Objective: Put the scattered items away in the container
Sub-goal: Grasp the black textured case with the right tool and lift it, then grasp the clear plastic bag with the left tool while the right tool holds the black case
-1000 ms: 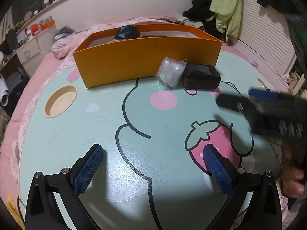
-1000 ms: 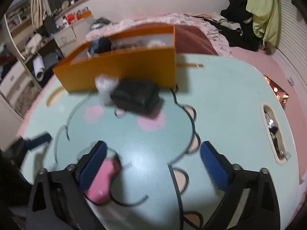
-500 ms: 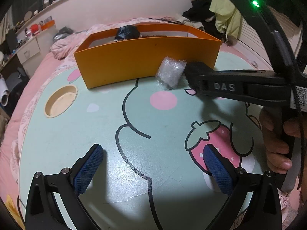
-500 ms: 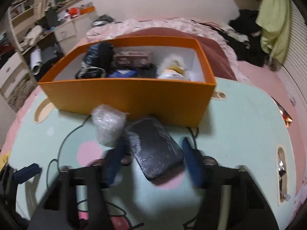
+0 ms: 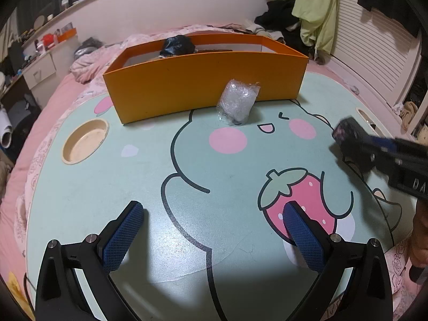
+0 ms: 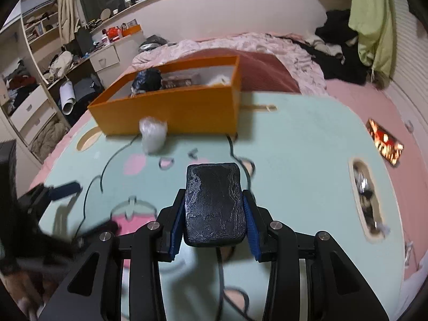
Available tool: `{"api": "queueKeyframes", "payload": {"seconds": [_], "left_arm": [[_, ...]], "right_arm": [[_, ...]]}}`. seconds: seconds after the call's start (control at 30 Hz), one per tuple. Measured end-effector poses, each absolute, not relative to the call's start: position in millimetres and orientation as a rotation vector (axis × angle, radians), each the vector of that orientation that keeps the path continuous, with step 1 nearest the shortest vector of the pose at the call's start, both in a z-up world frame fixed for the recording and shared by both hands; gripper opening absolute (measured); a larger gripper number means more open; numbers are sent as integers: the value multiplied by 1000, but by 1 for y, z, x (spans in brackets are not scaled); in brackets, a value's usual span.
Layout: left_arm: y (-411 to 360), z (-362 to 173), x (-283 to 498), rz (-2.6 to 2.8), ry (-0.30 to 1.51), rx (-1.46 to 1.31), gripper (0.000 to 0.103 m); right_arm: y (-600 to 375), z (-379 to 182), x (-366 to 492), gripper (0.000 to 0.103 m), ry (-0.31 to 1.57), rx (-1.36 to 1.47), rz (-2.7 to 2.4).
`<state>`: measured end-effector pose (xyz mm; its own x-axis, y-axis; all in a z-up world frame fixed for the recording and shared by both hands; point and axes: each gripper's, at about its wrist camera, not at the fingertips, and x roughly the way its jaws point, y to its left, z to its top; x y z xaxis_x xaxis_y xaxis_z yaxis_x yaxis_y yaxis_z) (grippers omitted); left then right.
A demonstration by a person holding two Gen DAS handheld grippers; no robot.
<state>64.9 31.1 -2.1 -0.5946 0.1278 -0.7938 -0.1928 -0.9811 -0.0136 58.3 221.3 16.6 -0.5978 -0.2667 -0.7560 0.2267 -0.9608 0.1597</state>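
An orange box (image 5: pixel 203 80) (image 6: pixel 171 109) stands at the far side of the mint cartoon table (image 5: pixel 133 182), with a black bag (image 5: pixel 178 44) and other items inside. A clear crinkly packet (image 5: pixel 238 101) (image 6: pixel 152 135) leans against its front wall. My right gripper (image 6: pixel 214 214) is shut on a black wrapped packet (image 6: pixel 214 203), held above the table well back from the box. In the left wrist view the right gripper (image 5: pixel 374 149) is blurred at the right edge, with the black packet (image 5: pixel 345 131) at its tip. My left gripper (image 5: pixel 212 214) hovers open over the table's near side, nothing between its fingers.
A round cup recess (image 5: pixel 85 140) lies left of the box. A long slot (image 6: pixel 366 198) holding small bits is set in the table's right side. Pink bedding surrounds the table, and a red patterned card (image 6: pixel 385 141) lies on it at the right.
My right gripper reached the black packet by the box, closed on it and drew it back toward the near right. The clear packet stays. My left gripper has not moved.
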Motion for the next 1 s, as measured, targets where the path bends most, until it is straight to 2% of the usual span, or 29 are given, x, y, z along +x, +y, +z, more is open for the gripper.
{"api": "queueKeyframes", "payload": {"seconds": [0.13, 0.2, 0.23, 0.47, 0.57, 0.63, 0.67, 0.7, 0.73, 0.77, 0.87, 1.0], "left_arm": [[31, -2, 65, 2653, 109, -1311, 103], [31, -2, 65, 2653, 109, -1311, 103], [31, -2, 65, 2653, 109, -1311, 103], [31, -3, 66, 2653, 110, -1310, 103], [31, -3, 66, 2653, 110, -1310, 103], [31, -3, 66, 2653, 110, -1310, 103], [31, -3, 66, 2653, 110, -1310, 103], [31, -3, 66, 2653, 109, -1309, 103], [31, -3, 66, 2653, 108, -1309, 103], [31, -3, 66, 2654, 107, -1309, 103], [32, 1, 66, 2647, 102, -1298, 103], [36, 18, 58, 2670, 123, -1239, 103]], "right_arm": [[220, 10, 57, 45, -73, 1248, -2593], [222, 11, 56, 75, -110, 1248, -2603], [223, 11, 56, 79, -136, 1246, -2606], [232, 12, 53, 80, -218, 1255, -2611], [227, 12, 50, 80, -193, 1272, -2623], [220, 11, 51, 80, -110, 1277, -2642], [215, 10, 53, 76, -50, 1274, -2654], [209, 9, 56, 52, 23, 1259, -2670], [203, 8, 61, 43, 88, 1242, -2683], [198, 8, 64, 41, 128, 1226, -2685], [197, 6, 69, 40, 129, 1198, -2682], [210, 5, 68, 40, 19, 1187, -2676]]}}
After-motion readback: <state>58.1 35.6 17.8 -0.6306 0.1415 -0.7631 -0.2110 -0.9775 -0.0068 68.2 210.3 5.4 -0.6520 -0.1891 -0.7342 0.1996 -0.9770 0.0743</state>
